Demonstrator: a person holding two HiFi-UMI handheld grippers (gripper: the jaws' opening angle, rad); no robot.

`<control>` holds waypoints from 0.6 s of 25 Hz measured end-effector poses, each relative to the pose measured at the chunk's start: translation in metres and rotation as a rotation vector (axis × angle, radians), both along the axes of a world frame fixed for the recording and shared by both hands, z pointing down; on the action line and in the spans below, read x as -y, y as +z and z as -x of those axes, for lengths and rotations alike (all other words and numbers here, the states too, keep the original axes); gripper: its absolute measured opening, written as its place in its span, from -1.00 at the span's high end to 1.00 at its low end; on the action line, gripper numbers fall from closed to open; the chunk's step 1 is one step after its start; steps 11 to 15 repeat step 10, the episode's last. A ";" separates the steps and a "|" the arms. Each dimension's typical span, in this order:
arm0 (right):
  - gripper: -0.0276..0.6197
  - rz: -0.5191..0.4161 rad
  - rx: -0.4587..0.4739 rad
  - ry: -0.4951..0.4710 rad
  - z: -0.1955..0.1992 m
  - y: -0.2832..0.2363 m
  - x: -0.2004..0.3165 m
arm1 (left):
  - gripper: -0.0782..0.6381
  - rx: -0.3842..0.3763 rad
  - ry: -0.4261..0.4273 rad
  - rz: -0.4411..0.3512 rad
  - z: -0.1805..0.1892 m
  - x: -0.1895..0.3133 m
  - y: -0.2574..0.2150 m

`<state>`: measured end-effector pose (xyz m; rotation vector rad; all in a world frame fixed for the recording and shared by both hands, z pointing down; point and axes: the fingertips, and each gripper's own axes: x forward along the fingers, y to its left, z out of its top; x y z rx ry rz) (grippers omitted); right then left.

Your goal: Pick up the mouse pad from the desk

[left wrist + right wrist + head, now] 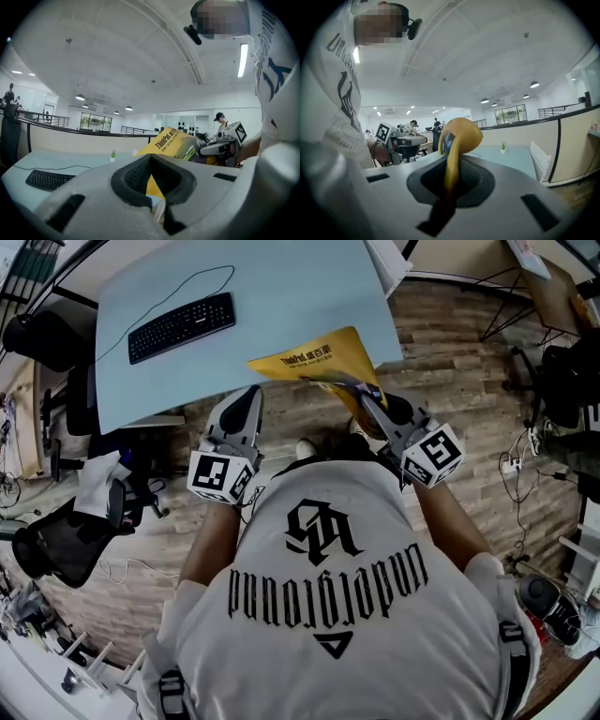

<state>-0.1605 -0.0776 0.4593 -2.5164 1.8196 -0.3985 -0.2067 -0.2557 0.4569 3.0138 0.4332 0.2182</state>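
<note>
Broad pale-blue desk [281,296] across the upper left of the head view, mostly bare; plank floor [450,352] below it and to the right; black office chair [56,545] at the far left, well apart from the work.

Yellow mouse pad [323,360] already off the desk, in the air just past the near desk edge, above the floor; pinched at its near edge by the right claw [367,399], clenched tight on it; seen edge-on in the right gripper view, drooping and curling over beyond the pinch; judged thin, light and floppy, rubbery enough not to slip, in no way fragile; best taken at an edge or corner, as here, with a second hold on the free corner against flapping.

Black keyboard [182,326] flat on the desk, well apart from the pad; left claw [251,397] just beside the pad's left corner, jaws a narrow slit apart, yellow showing through the gap, nothing clamped as far as visible; thin keyboard cable [192,276] looping over the desk behind.

Nothing in the way of the pad; only risk, as a judgement: loose corner brushing the desk edge or the left claw.
</note>
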 end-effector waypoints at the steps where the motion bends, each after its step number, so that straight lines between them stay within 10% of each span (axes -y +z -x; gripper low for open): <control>1: 0.84 0.000 0.001 0.000 0.000 0.000 0.001 | 0.76 0.001 0.000 -0.001 0.000 0.001 0.001; 15: 0.84 0.002 -0.005 0.011 -0.007 -0.007 0.002 | 0.76 0.003 -0.005 0.024 -0.003 0.005 0.000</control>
